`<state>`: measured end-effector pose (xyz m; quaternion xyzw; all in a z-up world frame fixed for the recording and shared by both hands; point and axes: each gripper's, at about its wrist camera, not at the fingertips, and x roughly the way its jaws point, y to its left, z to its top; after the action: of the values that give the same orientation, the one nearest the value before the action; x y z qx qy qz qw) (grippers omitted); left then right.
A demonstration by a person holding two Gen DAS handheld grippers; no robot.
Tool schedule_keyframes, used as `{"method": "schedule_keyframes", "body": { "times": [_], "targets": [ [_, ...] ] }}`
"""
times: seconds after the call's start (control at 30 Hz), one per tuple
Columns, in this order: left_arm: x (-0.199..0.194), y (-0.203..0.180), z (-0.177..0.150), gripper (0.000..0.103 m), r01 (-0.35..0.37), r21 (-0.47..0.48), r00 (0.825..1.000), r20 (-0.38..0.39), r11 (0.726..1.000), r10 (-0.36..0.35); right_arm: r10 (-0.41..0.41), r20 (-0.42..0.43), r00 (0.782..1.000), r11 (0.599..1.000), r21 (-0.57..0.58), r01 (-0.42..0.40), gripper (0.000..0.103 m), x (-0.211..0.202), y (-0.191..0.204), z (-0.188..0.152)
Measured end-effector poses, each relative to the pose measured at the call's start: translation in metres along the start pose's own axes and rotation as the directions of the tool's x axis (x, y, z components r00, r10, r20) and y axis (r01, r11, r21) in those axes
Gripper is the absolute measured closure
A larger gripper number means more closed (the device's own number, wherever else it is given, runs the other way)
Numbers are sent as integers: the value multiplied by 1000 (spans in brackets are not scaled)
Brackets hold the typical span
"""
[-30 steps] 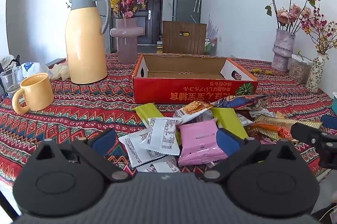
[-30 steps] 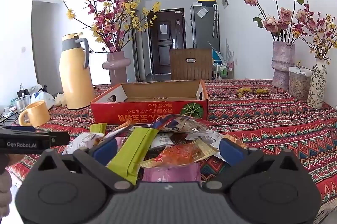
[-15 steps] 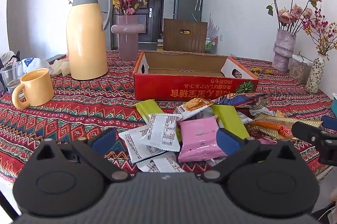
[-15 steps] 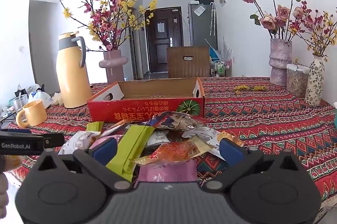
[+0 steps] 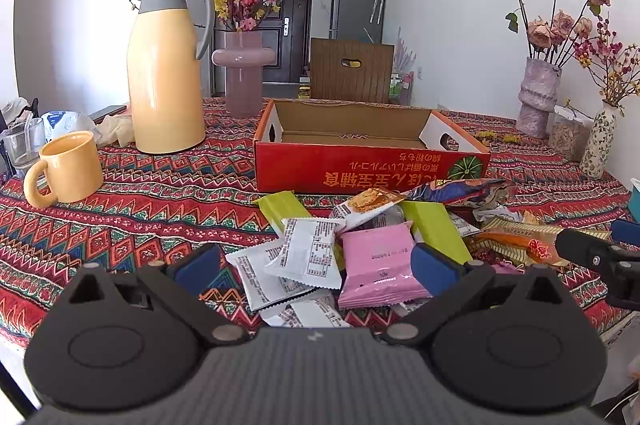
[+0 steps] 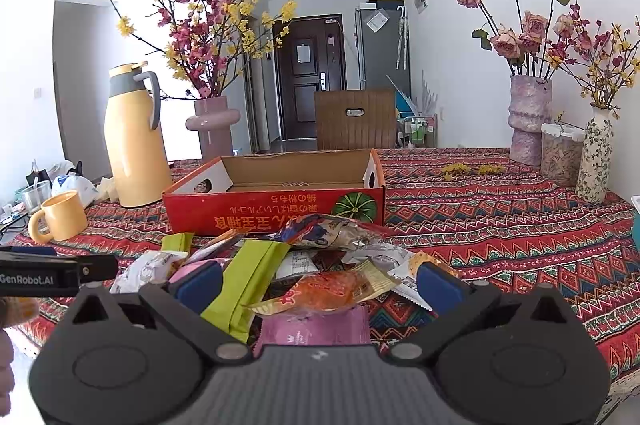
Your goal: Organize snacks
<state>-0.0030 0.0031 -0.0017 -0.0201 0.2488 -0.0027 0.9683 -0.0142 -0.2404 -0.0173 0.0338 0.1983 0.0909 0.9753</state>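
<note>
Hovering with both jaws wide, you should take the pink packet (image 5: 378, 267) by its edge, probably loose, then box (image 5: 372, 161) it.

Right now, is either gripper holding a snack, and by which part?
Nothing is held: left gripper and right gripper both hang open above the snack pile.

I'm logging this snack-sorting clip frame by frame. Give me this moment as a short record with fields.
left gripper: open, empty, above the white packets and pink packet
right gripper: open, empty, above the orange packet and green packet
snack pile: loose on the patterned tablecloth, in front of the box
red box: open, no snacks visible inside
beside the box: yellow jug, yellow mug
</note>
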Motion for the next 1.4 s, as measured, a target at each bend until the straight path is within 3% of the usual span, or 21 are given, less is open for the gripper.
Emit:
{"method": "schedule_keyframes", "body": {
  "times": [1.4],
  "targets": [
    [0, 3, 0, 0, 3, -8, 1000, 0, 1000, -3, 0, -1, 1000, 1000, 1, 0, 0, 0, 0, -1]
  ]
}}
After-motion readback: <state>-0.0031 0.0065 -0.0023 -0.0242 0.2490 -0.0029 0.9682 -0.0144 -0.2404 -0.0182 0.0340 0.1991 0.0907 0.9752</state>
